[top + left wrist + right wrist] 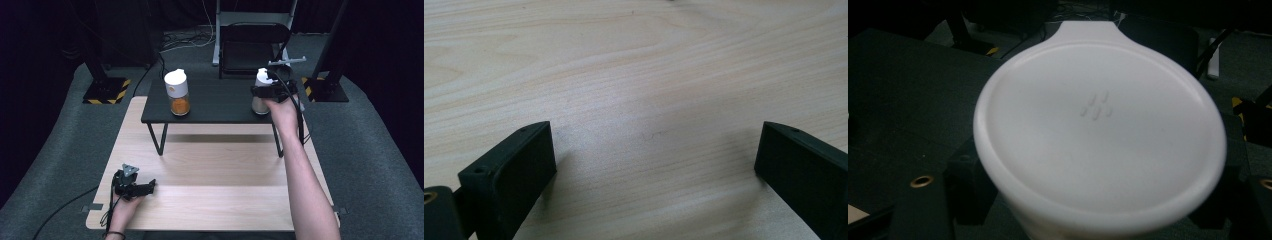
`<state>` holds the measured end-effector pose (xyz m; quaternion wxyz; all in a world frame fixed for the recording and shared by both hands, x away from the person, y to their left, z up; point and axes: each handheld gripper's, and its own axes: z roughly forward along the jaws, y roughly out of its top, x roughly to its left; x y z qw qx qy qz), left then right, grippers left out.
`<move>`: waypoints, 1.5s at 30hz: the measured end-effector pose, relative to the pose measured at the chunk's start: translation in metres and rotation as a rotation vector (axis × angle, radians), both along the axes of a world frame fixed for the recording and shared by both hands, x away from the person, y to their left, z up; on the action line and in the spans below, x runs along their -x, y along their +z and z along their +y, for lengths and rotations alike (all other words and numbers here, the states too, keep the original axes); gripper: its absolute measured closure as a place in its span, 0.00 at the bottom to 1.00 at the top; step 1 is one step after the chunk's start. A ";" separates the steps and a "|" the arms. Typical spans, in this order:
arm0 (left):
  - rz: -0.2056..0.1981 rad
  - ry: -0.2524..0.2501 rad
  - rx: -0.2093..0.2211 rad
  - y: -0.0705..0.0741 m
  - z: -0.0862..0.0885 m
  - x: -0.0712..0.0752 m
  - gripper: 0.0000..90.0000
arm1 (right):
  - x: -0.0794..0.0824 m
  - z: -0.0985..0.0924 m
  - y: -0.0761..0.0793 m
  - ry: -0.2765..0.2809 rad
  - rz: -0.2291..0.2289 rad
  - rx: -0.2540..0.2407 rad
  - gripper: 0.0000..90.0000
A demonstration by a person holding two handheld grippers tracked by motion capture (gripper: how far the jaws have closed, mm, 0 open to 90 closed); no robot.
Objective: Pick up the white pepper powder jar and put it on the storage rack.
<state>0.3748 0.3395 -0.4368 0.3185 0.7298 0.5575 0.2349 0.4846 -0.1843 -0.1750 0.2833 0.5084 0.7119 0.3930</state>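
Right tool (263, 91) clamped around white-lidded jar (261, 90), left tool (145, 187) spread wide over wooden tabletop (644, 75)

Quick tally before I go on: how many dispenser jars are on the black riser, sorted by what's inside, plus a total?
Jar with orange contents: 1
Jar with pale contents, white lid, at the right gripper: 1
Total: 2 jars, both on the black riser.

Overhead lighting is even on the wooden table (215, 195); surroundings fall to near black. The high view is soft, low in detail. In the right gripper view the white lid (1098, 125) is slightly blurred, without glare; soft shadows beside the left gripper (651, 165) jaws.
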 end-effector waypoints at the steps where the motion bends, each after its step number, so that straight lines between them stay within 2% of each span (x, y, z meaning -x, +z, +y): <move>1: 0.000 0.000 0.000 0.000 0.000 0.000 0.03 | 0.002 0.000 -0.001 0.000 -0.003 0.002 0.20; 4: 0.000 0.000 0.000 0.000 0.000 0.000 0.03 | 0.008 -0.002 -0.004 0.002 -0.014 0.000 0.18; 10: 0.000 0.000 0.000 0.000 0.000 0.000 0.02 | 0.032 -0.013 -0.017 0.018 -0.045 0.004 0.14; 13: 0.000 -0.001 -0.001 0.000 0.000 0.000 0.02 | 0.039 -0.018 -0.023 0.022 -0.044 0.007 0.11; 19: 0.001 -0.001 -0.001 0.000 0.000 0.000 0.02 | 0.058 -0.034 -0.043 0.018 -0.050 -0.017 0.06; 33: 0.000 0.000 0.000 0.000 0.000 0.000 0.02 | 0.101 -0.063 -0.102 -0.017 -0.059 -0.042 0.00; 37: 0.001 -0.001 -0.001 0.000 0.000 0.000 0.02 | 0.113 -0.069 -0.123 -0.026 -0.058 -0.052 0.00; 41: 0.000 -0.002 -0.002 0.000 0.000 0.000 0.02 | 0.124 -0.076 -0.149 -0.044 -0.037 -0.059 0.00; 45: 0.000 -0.002 -0.002 0.000 0.000 0.000 0.02 | 0.131 -0.089 -0.175 -0.056 -0.025 -0.087 0.00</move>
